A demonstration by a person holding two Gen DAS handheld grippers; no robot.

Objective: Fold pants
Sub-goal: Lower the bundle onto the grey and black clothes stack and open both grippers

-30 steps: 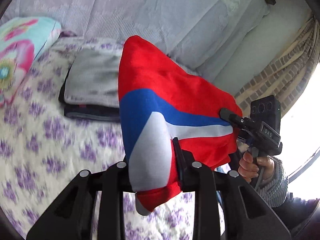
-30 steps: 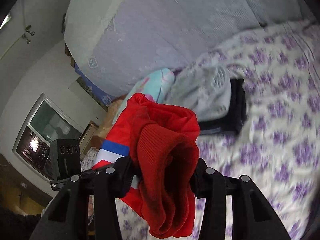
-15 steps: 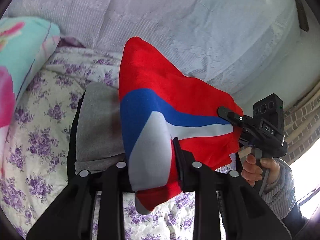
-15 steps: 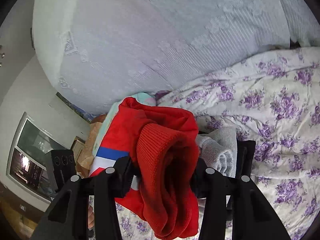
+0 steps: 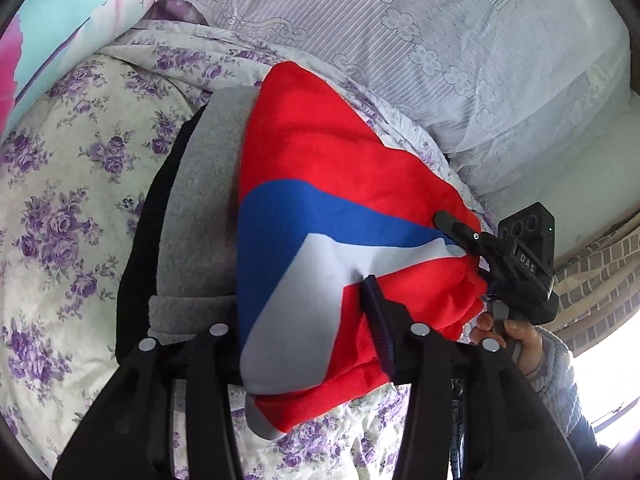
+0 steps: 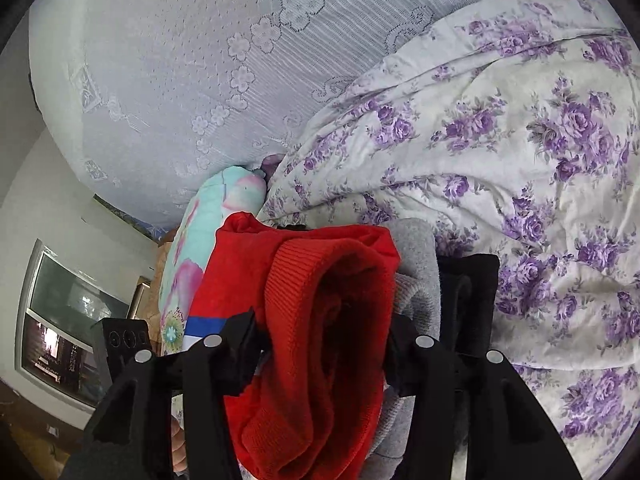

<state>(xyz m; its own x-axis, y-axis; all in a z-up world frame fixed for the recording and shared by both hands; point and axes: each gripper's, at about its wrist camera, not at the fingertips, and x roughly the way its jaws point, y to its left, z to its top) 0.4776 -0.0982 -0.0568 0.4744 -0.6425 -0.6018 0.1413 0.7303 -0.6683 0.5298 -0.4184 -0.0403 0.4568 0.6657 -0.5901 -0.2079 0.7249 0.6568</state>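
Observation:
The folded red pants with a blue and white stripe hang between my two grippers, just above a stack of folded clothes. My left gripper is shut on one end of the pants. My right gripper is shut on the other end, the ribbed red cuffs; it also shows in the left wrist view, held by a hand. The stack has a grey garment on a black one.
The stack lies on a bed with a purple-flowered quilt. A turquoise and pink pillow lies at the left. A lavender lace-covered headboard rises behind. A window and a brick wall are at the sides.
Both grippers have carried the pants forward and down toward the stack of folded clothes, which now lies right under the pants. Both grips are unchanged.

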